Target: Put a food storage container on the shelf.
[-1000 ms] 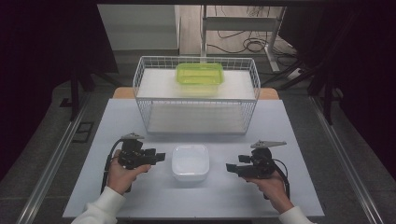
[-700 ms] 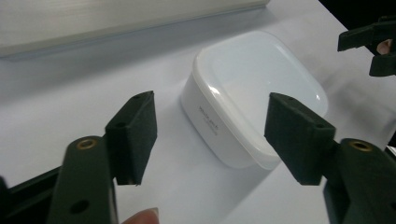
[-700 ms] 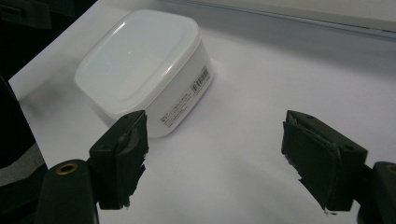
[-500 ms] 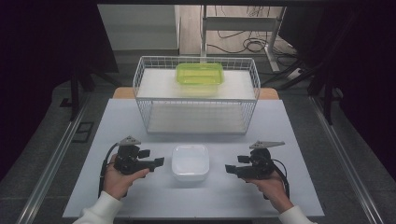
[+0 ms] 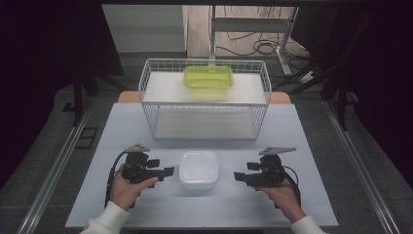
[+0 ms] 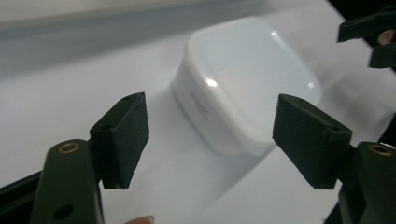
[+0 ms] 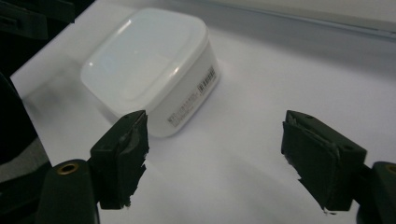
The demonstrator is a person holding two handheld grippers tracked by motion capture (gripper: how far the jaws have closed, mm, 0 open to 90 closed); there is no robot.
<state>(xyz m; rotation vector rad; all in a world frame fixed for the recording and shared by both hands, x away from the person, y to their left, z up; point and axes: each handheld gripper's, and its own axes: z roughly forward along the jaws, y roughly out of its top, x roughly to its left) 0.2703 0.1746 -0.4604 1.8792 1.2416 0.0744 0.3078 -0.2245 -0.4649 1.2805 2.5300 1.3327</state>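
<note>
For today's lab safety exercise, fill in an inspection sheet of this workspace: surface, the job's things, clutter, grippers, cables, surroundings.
Surface: white table, bare around the things on it.
Job's things: white lidded container near the front edge, between the two grippers, touched by neither.
Clutter: white wire basket behind it; a green container rests on the basket's upper shelf.
Grippers: left gripper with jaws open, having just been opening, aimed at the white container; right gripper with jaws open, nothing between them.
Cables: a black cable trails from each gripper; loose cables lie on the floor beyond the table.
Surroundings: dark room, metal frame legs behind.
</note>
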